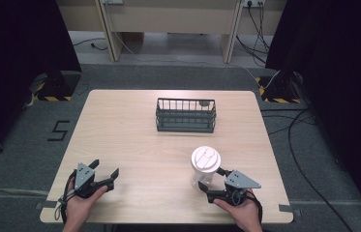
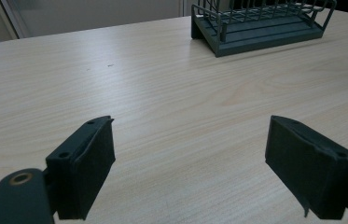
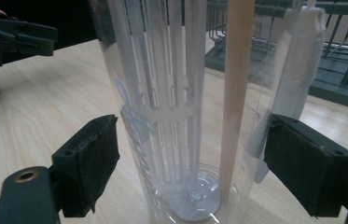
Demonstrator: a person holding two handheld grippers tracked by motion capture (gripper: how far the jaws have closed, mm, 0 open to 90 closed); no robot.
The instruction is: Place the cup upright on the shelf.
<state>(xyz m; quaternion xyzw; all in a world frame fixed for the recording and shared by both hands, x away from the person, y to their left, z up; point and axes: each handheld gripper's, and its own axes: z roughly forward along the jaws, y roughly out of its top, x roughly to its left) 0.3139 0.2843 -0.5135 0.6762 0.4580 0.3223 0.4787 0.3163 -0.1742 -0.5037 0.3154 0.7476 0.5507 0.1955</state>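
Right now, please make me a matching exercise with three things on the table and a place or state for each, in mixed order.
Things:
1. wire basket
2. clear cup with white lid
3. left gripper

Places or states:
a. open, with bare table between its jaws
b. upright between the open jaws of the right gripper
c. at the far middle of the table, apart from both grippers

Pairs: 1-c, 2-b, 3-a
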